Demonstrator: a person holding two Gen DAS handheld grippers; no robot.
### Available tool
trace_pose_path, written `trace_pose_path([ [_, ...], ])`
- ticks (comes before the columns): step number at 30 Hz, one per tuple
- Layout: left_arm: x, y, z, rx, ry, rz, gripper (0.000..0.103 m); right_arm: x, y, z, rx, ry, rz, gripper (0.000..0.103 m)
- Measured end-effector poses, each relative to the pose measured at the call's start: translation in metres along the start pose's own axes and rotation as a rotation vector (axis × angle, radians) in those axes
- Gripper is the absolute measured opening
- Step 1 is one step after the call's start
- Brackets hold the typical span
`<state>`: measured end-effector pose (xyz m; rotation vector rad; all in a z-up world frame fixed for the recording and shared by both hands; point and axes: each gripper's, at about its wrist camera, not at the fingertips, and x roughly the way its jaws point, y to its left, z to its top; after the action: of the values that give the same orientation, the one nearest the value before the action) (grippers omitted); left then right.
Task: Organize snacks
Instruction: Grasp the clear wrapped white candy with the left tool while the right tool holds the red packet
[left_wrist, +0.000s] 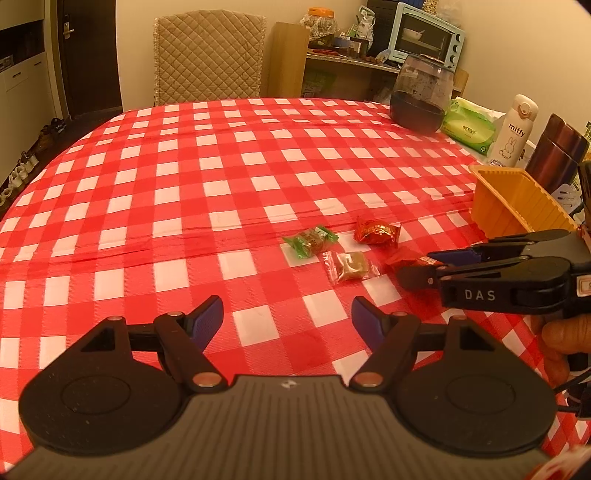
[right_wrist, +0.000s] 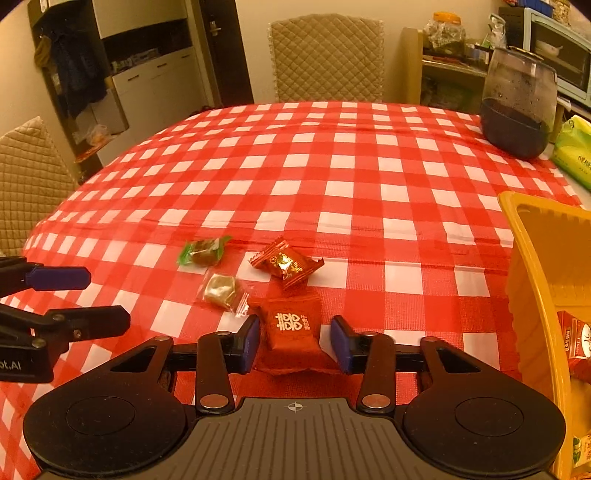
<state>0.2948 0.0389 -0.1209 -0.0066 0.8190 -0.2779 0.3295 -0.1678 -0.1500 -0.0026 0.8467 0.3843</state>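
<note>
The red candy packet (right_wrist: 293, 334) lies on the tabletop (right_wrist: 332, 166) between the right hand-held gripper's (right_wrist: 294, 339) pads, not visibly pinched. The left hand-held gripper (left_wrist: 287, 319) is held released at 9 o'clock.

Our left tool (left_wrist: 287, 319) hovers with its jaws wide and empty. Our right tool (right_wrist: 294, 341), angled downward, has its jaws narrowed around a red packet (right_wrist: 291, 328).

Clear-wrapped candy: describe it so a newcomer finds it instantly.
On the red-checked tablecloth, left of the yellow basket, lies a cluster of four wrapped candies. The clear-wrapped candy sits at its near-left: the only see-through wrapper, showing a tan block; its neighbours are green or red.
</note>
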Motion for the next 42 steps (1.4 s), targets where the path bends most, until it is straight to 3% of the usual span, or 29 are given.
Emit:
trace_pose_path([
  [5, 0.008, -0.009, 0.002, 0.008, -0.012, -0.042, 0.072, -0.004, -0.005, 0.000, 0.036, -0.010, -0.031, 0.028],
  [8, 0.016, -0.017, 0.004, 0.030, -0.020, -0.060, 0.064, -0.012, -0.013, 0.001, 0.070, -0.051, -0.058, 0.027],
  [10, 0.023, -0.024, 0.004, 0.045, -0.019, -0.068, 0.052, -0.018, -0.018, 0.002, 0.090, -0.074, -0.076, 0.027],
  [14, 0.036, -0.037, 0.004, 0.094, -0.021, -0.079, 0.049, -0.023, -0.025, 0.002, 0.113, -0.091, -0.088, 0.027],
  [21, 0.055, -0.056, 0.004, 0.272, -0.043, 0.005, 0.048, -0.026, -0.025, 0.004, 0.125, -0.111, -0.080, 0.027],
  [32, 0.070, -0.056, 0.013, 0.291, -0.080, -0.034, 0.047, -0.029, -0.027, 0.005, 0.147, -0.131, -0.071, 0.027],
  [37, 0.069, -0.060, 0.013, 0.312, -0.075, -0.071, 0.026, -0.029, -0.026, 0.005, 0.148, -0.131, -0.071, 0.027],
  [42, 0.060, -0.065, 0.009, 0.307, -0.035, -0.058, 0.024, -0.029, -0.025, 0.004, 0.150, -0.131, -0.070, 0.027],
])
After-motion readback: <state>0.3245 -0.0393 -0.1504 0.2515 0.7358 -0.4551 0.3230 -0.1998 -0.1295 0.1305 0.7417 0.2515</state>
